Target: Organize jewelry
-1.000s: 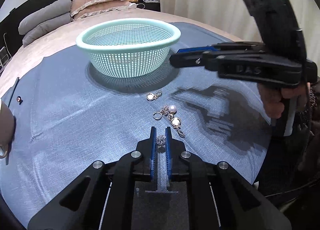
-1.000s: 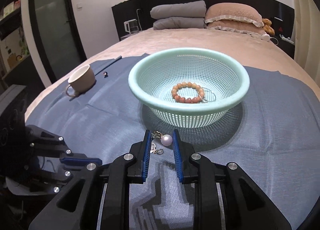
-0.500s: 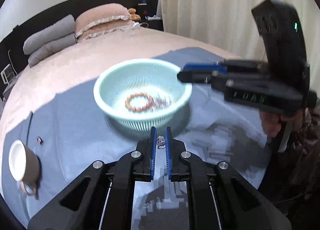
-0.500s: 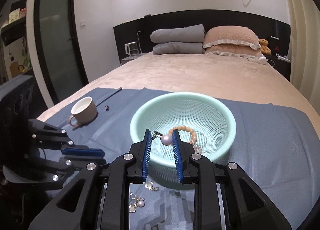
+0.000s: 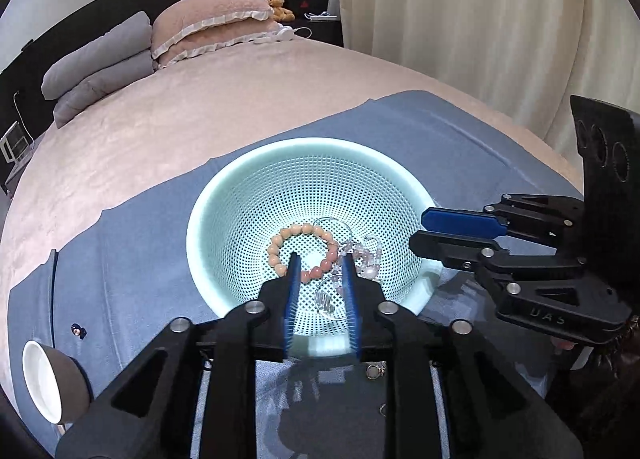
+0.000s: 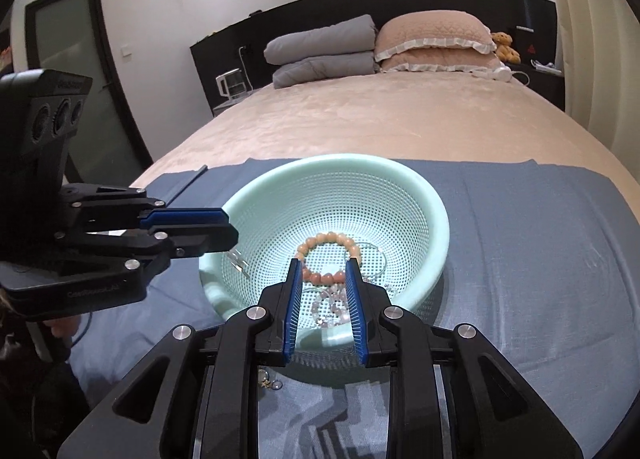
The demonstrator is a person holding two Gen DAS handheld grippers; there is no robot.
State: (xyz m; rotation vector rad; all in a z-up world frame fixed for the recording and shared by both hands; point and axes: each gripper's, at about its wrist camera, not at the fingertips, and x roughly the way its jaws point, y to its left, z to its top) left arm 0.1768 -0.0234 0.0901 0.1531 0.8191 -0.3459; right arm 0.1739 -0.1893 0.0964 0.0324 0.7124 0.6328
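The mint mesh basket (image 5: 208, 219) (image 6: 432, 219) sits on a blue cloth and holds an orange bead bracelet (image 5: 280, 243) (image 6: 328, 237), a clear bead bracelet (image 5: 370, 255) and thin hoops (image 5: 328, 299). My left gripper (image 5: 320, 259) (image 6: 232, 227) hovers over the basket's near rim, its jaws opening with nothing between them. A small silver piece (image 6: 237, 260) shows just under its tips, against the basket wall. My right gripper (image 6: 324, 263) (image 5: 422, 233) hangs over the basket's other side, pads apart and empty. The pearl earring is not between them.
Loose small jewelry lies on the blue cloth (image 5: 140, 259) in front of the basket (image 5: 374, 371) (image 6: 270, 381). A cup (image 5: 40, 379) stands at the cloth's left edge, near a tiny dark item (image 5: 76, 331). Pillows (image 6: 432, 39) lie at the bed's head.
Both grippers rose from the cloth and came over the basket. The left jaws parted and the sparkly piece left them. The pearl earring is gone from the right pads.
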